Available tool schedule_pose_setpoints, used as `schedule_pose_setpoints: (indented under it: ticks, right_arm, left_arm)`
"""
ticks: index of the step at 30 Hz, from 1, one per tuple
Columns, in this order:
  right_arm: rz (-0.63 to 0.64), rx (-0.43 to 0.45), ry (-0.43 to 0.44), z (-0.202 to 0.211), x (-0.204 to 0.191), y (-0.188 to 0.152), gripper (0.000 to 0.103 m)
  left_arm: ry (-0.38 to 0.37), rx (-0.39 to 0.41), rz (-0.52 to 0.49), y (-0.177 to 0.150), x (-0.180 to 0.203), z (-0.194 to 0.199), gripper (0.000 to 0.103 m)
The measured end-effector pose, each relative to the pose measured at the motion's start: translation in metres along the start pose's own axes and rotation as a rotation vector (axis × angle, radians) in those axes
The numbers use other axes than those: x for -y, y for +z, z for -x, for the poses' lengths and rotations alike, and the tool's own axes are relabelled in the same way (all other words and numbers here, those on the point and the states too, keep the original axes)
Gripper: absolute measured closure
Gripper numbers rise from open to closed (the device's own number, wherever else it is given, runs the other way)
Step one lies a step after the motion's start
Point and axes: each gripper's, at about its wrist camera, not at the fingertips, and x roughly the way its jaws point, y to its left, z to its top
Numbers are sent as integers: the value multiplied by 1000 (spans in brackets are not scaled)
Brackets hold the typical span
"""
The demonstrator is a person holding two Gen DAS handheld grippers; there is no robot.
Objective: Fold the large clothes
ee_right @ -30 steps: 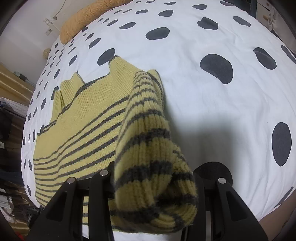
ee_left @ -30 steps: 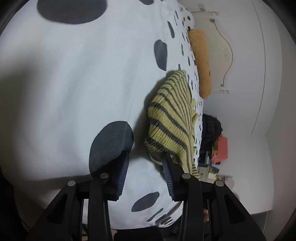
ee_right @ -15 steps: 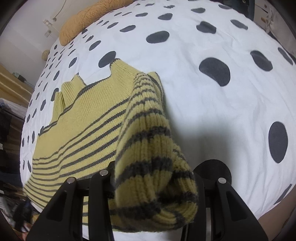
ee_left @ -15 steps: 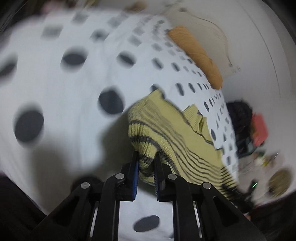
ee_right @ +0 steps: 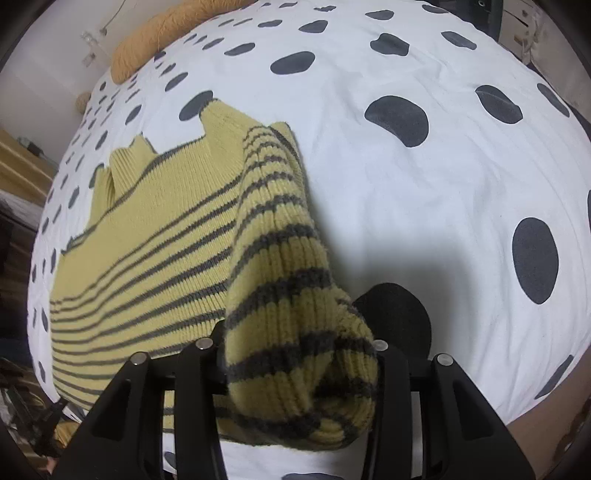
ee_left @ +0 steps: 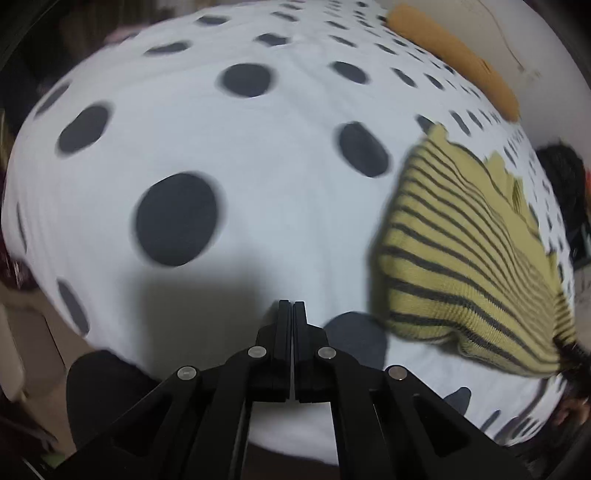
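A yellow knit sweater with dark stripes [ee_right: 155,236] lies on a white bedspread with dark spots [ee_right: 424,206]. My right gripper [ee_right: 295,354] is shut on the sweater's sleeve cuff [ee_right: 295,332], which drapes over the fingers and hides them. In the left wrist view the sweater [ee_left: 469,258] lies to the right, its sleeve raised. My left gripper [ee_left: 293,314] is shut and empty over bare bedspread [ee_left: 221,147], to the left of the sweater.
An orange knitted pillow [ee_right: 162,33] lies at the head of the bed, also in the left wrist view [ee_left: 454,55]. Dark furniture and clutter stand beyond the bed's edge [ee_left: 561,177]. The bed's near edge runs below both grippers.
My left gripper closed on the sweater's edge, then let go and swung left, shut and empty. My right gripper keeps the sleeve cuff, nearly still.
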Motion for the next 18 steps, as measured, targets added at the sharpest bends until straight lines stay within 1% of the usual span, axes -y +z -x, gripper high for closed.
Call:
schedule_pose_setpoints:
  ticks: [2, 3, 4, 5, 6, 7, 8, 9, 10, 11, 12, 13, 14, 15, 16, 17, 18]
  right_arm:
    - [20, 6, -34, 8, 0, -4, 52]
    - [23, 15, -67, 14, 2, -6, 46]
    - [17, 37, -127, 26, 8, -8, 43]
    - [3, 59, -165, 37, 15, -11, 42]
    - [-29, 80, -190, 54, 26, -15, 42]
    - [-43, 102, -184, 67, 29, -17, 42]
    - [-40, 153, -166, 85, 27, -19, 42]
    - [-27, 179, -145, 95, 22, -19, 43]
    - [-8, 198, -109, 103, 11, -18, 43]
    - [17, 204, -45, 106, -5, -17, 43]
    - [52, 188, 54, 104, -26, -17, 43]
    - [77, 161, 124, 97, -45, -17, 44]
    - [111, 115, 193, 82, -71, -19, 45]
    - [132, 90, 214, 72, -85, -21, 48]
    - [166, 45, 216, 55, -103, -27, 51]
    - [193, 9, 188, 40, -112, -32, 53]
    - [216, -29, 123, 22, -115, -38, 60]
  left_arm:
    - [-67, 7, 78, 6, -25, 12, 103]
    - [-89, 18, 96, 9, -29, 19, 103]
    - [-114, 28, 96, 13, -27, 25, 103]
    - [-150, 40, 81, 18, -16, 34, 103]
    - [-177, 45, 58, 20, -6, 37, 103]
    - [-207, 43, 23, 23, 11, 41, 103]
    - [-249, 43, -25, 26, 38, 46, 103]
    - [-290, 45, -77, 27, 63, 49, 103]
    - [-314, 44, -120, 24, 86, 52, 103]
    - [-346, 39, -163, 22, 112, 51, 102]
    - [-372, 27, -190, 20, 137, 46, 102]
    - [-388, 6, -228, 15, 161, 38, 102]
    - [-391, -7, -250, 11, 177, 32, 102]
    - [-390, -29, -268, 5, 190, 22, 102]
    - [-373, -53, -277, -2, 197, 14, 102]
    - [-355, -77, -283, -9, 200, 3, 102]
    - [-337, -89, -285, -14, 198, -5, 102]
